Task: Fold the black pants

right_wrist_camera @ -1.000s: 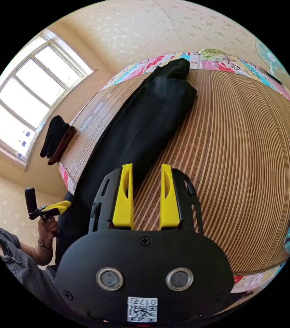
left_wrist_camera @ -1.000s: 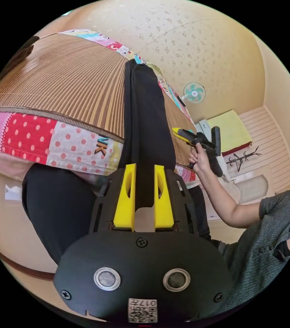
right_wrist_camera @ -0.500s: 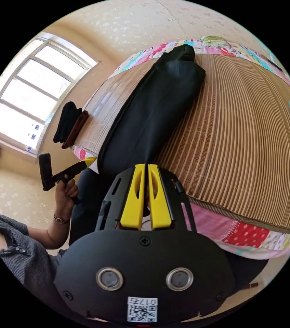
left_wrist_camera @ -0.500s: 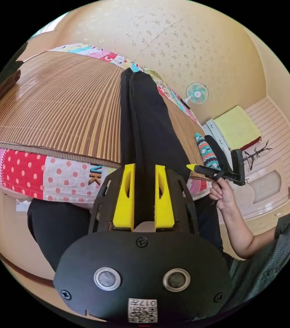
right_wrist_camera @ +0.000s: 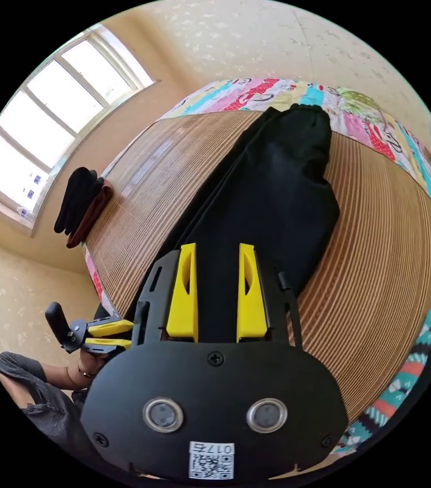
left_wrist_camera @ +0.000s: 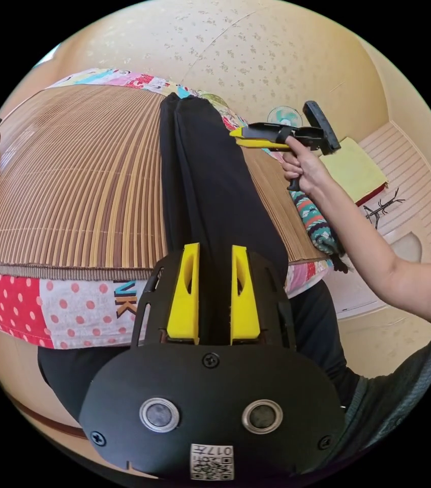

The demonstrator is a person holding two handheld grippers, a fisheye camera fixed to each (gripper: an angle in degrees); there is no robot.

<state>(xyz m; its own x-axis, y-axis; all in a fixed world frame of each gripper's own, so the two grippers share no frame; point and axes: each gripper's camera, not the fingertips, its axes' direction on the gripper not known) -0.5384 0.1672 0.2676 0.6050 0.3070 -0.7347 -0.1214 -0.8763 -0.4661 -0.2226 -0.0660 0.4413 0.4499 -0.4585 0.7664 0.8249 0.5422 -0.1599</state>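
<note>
The black pants [left_wrist_camera: 215, 193] lie lengthwise in a long narrow strip on a bamboo mat, waistband at the far end [right_wrist_camera: 302, 122]. Their near end hangs over the bed edge. My left gripper [left_wrist_camera: 215, 247] sits at that near edge, and its yellow jaws stand narrowly apart with the pants' cloth between them. It also appears beside the bed edge [right_wrist_camera: 129, 333], held by a hand. My right gripper [right_wrist_camera: 217, 246] hovers open above the middle of the pants, nothing pinched. In the left gripper view it is raised over the pants' right side [left_wrist_camera: 238, 134].
The bamboo mat [left_wrist_camera: 73, 178] covers a bed with a patchwork quilt border [left_wrist_camera: 48, 315]. A teal patterned garment [left_wrist_camera: 312, 218] lies at the mat's right edge. Dark folded clothes [right_wrist_camera: 81, 203] sit by the window side. A fan [left_wrist_camera: 284, 114] stands near the wall.
The right gripper, shut near the bed edge half a second ago, has opened and risen forward over the pants. The left gripper keeps its place on the pants' near end.
</note>
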